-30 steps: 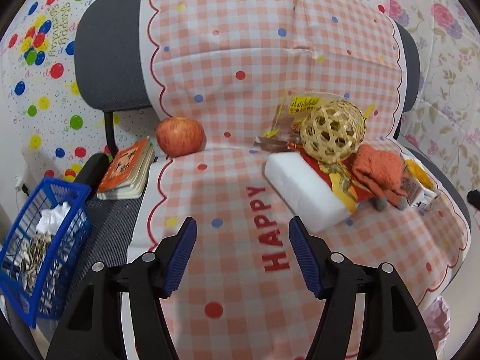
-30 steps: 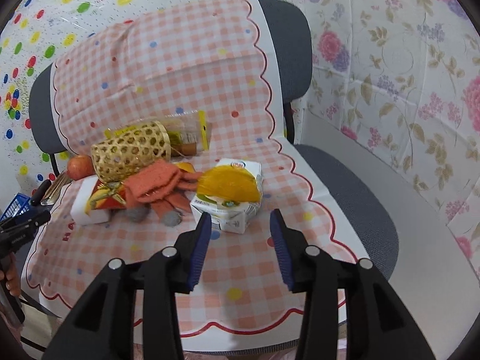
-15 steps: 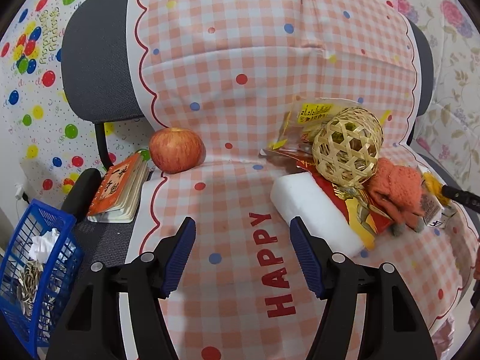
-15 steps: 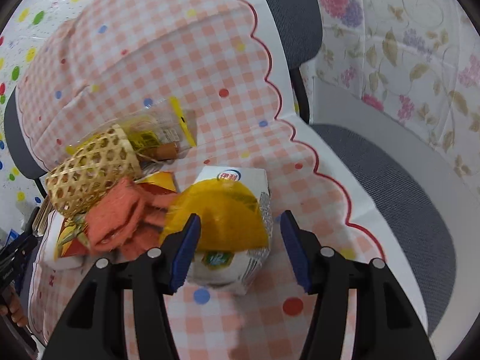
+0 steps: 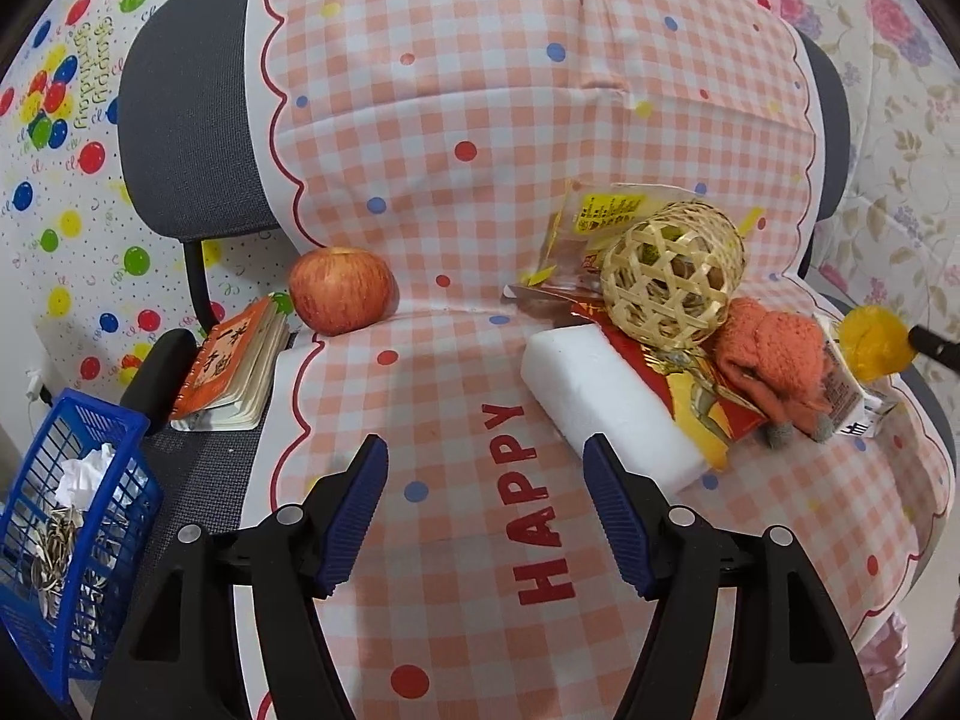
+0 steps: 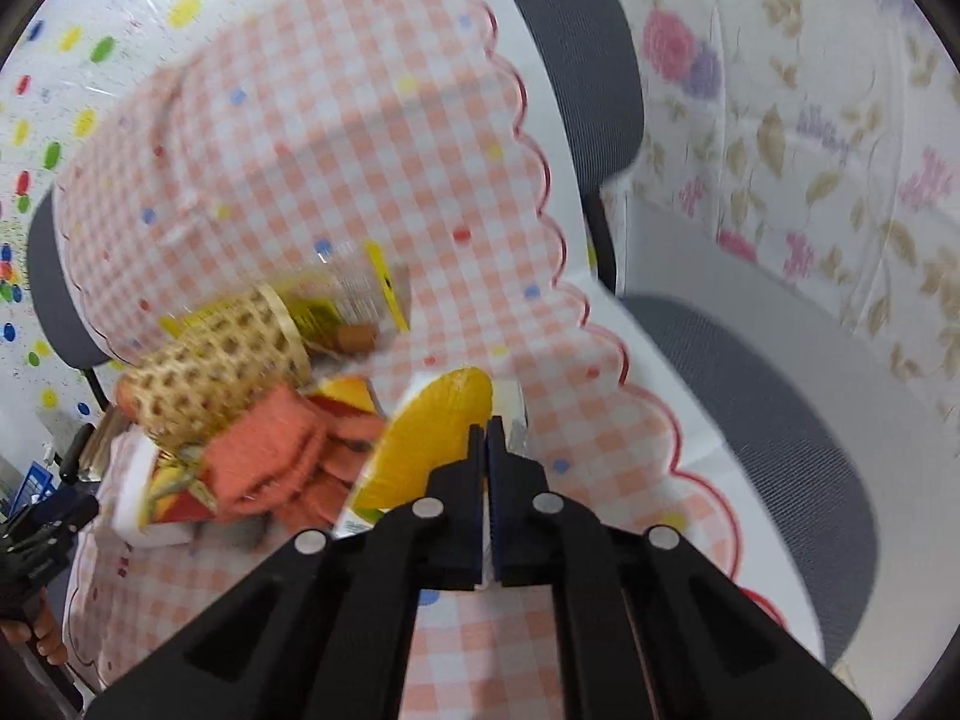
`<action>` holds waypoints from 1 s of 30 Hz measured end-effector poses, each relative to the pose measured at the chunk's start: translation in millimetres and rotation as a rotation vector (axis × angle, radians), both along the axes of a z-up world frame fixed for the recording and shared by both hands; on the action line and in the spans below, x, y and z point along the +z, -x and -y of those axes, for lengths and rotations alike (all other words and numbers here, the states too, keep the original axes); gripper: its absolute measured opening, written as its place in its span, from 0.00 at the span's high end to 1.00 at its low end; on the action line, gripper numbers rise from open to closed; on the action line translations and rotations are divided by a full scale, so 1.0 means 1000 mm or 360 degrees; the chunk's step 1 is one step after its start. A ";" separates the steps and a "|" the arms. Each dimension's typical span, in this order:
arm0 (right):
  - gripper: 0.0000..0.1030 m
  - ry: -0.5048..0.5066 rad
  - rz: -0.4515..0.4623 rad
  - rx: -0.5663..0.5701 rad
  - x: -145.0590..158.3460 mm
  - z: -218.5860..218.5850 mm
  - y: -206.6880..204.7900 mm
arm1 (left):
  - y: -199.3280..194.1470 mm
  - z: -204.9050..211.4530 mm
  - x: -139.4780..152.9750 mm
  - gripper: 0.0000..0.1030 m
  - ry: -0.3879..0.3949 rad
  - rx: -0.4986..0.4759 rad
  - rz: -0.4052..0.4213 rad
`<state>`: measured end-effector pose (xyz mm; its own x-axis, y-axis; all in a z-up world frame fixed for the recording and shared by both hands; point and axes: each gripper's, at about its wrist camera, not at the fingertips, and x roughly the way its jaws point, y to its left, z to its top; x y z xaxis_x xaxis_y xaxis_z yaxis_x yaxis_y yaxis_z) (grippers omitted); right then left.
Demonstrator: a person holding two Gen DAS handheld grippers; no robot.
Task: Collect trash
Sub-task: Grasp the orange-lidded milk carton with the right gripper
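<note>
Peel (image 6: 432, 438): thin orange-yellow fruit skin lying on the small carton (image 6: 516, 414), pinched at its near edge by the right gripper (image 6: 486, 438).
It lay on the checked cloth (image 5: 480, 312) over the chair seat, beside the orange knit glove (image 5: 768, 354). The right jaws were pressed together with only the peel's rim between them. It was judged light, limp and slightly slick, liable to tear or slip; a deeper bite across the curved rim was advisable. The left gripper (image 5: 486, 504) stood apart, empty, near the blue basket (image 5: 90, 498).
</note>
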<state>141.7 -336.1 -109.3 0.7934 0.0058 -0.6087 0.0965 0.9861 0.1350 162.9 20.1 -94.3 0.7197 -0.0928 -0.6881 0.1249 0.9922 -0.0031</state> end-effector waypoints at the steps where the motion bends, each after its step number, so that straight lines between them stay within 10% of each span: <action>1: 0.98 -0.0020 0.0003 0.0007 0.002 0.001 0.001 | 0.001 0.002 0.000 0.34 0.0005 -0.0012 -0.0001; 7: 0.89 -0.0014 -0.0038 0.0020 -0.003 0.003 0.001 | 0.003 0.016 0.000 0.30 -0.0011 -0.0057 0.0004; 11: 0.60 -0.0016 -0.0062 0.0019 -0.011 0.006 -0.001 | -0.002 0.018 -0.001 0.30 -0.0013 -0.0042 0.0003; 26: 0.52 -0.0440 -0.0241 0.0007 -0.064 0.035 -0.031 | -0.004 0.019 0.001 0.28 -0.0028 -0.0016 0.0002; 30: 0.72 -0.0334 -0.0202 -0.0022 -0.053 0.026 -0.027 | 0.000 0.023 0.004 0.28 -0.0038 -0.0033 0.0008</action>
<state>168.5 -362.2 -162.3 0.7114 0.1324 -0.6902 0.1390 0.9362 0.3229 162.5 -3.3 -90.3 0.7213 -0.0909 -0.6866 0.1452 0.9892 0.0215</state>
